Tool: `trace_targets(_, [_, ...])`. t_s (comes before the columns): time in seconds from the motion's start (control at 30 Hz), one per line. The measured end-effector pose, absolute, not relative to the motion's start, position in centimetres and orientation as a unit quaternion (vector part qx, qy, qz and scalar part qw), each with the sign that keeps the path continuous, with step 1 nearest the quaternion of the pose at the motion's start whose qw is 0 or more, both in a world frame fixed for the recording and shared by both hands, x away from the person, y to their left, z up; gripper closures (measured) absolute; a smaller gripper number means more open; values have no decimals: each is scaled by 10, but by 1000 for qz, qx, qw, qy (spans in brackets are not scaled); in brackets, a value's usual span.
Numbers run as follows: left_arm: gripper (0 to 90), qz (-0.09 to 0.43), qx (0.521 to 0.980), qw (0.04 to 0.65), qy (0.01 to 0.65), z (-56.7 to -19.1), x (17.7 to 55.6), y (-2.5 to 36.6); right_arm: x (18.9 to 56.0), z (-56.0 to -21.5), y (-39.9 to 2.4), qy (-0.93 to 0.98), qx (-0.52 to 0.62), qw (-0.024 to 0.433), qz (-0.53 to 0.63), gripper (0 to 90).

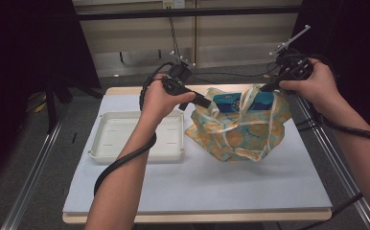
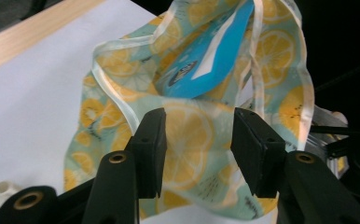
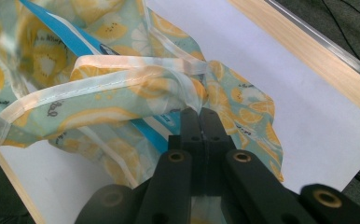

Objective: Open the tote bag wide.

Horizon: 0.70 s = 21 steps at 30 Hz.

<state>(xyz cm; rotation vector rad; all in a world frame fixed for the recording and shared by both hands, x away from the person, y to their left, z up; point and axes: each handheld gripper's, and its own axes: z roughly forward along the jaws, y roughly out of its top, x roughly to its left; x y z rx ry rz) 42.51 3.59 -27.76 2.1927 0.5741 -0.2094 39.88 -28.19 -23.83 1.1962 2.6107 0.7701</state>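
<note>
A lemon-print cloth bag (image 1: 238, 132) stands on the white mat, with a blue packet (image 1: 231, 102) upright in its mouth. My left gripper (image 1: 207, 102) is at the bag's left rim. In the left gripper view, the gripper (image 2: 199, 149) is open, and the bag's near rim (image 2: 187, 126) lies in the gap between the jaws, with the blue packet (image 2: 211, 60) behind. My right gripper (image 1: 265, 88) is at the bag's right rim. In the right gripper view, the gripper (image 3: 200, 119) is shut on a fold of the bag (image 3: 99, 93) under its pale strap.
A shallow white tray (image 1: 107, 139) lies on the mat to the left of the bag, under my left forearm. The mat (image 1: 197, 182) covers a wooden table with metal rails on both sides. Cables trail from both grippers.
</note>
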Motion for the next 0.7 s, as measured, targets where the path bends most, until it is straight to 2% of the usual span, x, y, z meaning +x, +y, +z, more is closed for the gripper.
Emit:
trace_targets(0.1, [665,-93,885,403,216,-281,426,31,399,-238,-281,876,398,84,260,900])
trace_targets(0.2, [885,-107,884,400,219,-282,425,28,398,-238,-282,874,402,83,261,900])
trace_targets(0.53, [900,-92,882,402,228,-266,424,31,399,-238,-285,874,398,83,267,900])
trace_targets(0.57, [842,-87,879,408,229,-266,424,33,399,-238,-285,874,399,82,265,900])
trace_targets(0.6, [842,-81,875,413,238,-267,424,34,399,-238,-285,874,399,82,265,900])
trace_targets(0.63, [696,-76,873,412,249,-268,424,35,399,-238,-285,875,396,83,265,900])
trace_targets(0.67, [658,-75,877,404,247,-270,423,36,399,-238,-285,875,397,83,264,900])
trace_targets(0.7, [537,-69,882,390,255,-271,422,36,398,-239,-285,874,398,82,266,900])
